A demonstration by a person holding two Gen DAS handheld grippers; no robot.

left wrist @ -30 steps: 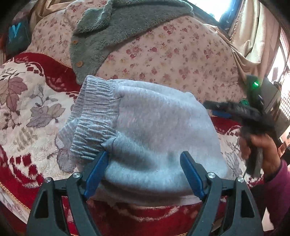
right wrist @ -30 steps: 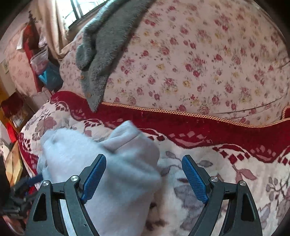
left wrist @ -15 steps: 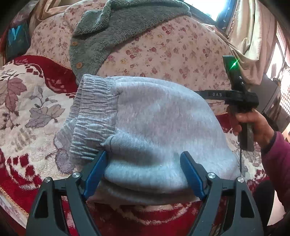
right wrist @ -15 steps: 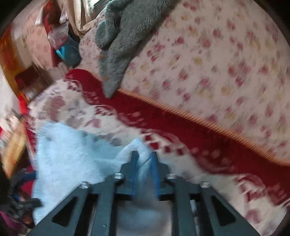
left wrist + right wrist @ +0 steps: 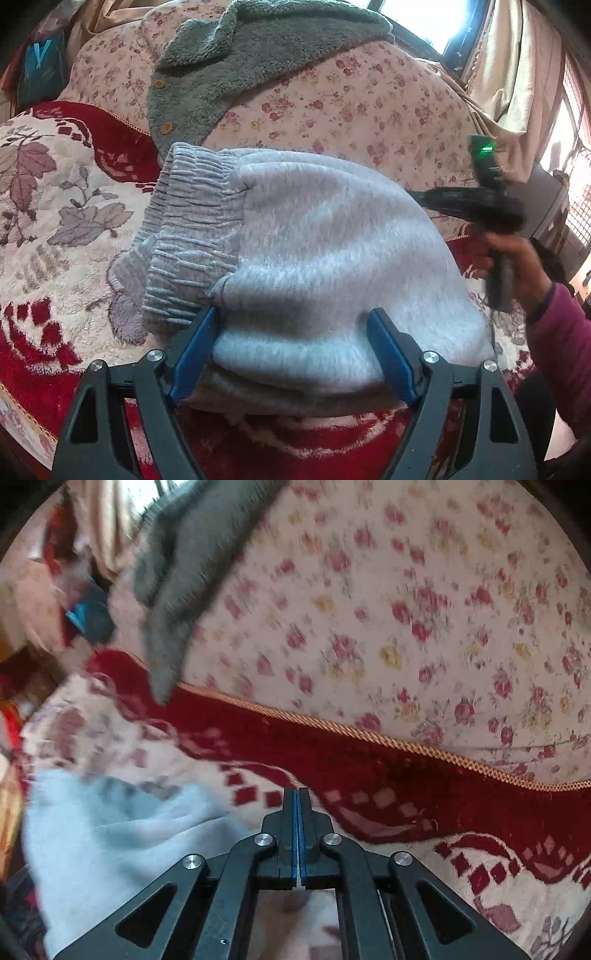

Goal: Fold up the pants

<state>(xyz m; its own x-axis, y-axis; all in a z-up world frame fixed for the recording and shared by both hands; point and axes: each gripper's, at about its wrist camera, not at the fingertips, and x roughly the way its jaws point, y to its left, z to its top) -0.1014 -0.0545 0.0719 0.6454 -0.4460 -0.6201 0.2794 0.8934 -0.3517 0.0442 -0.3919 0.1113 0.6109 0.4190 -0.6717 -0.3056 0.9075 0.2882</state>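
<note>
On the red floral bedspread (image 5: 55, 221), near edge, lie the grey pants (image 5: 325, 266), folded into a thick bundle, ribbed waistband (image 5: 192, 236) at left. Left claw (image 5: 291, 354): jaws apart, straddling the bundle's near edge, not clamped. Right claw (image 5: 298, 834): jaws together, nothing visible between them, pants (image 5: 110, 834) to its left. Fleece looks soft, light, bulky, likely to spring open. Judgement: grip the folded edge through all layers, or the firmer waistband.
</note>
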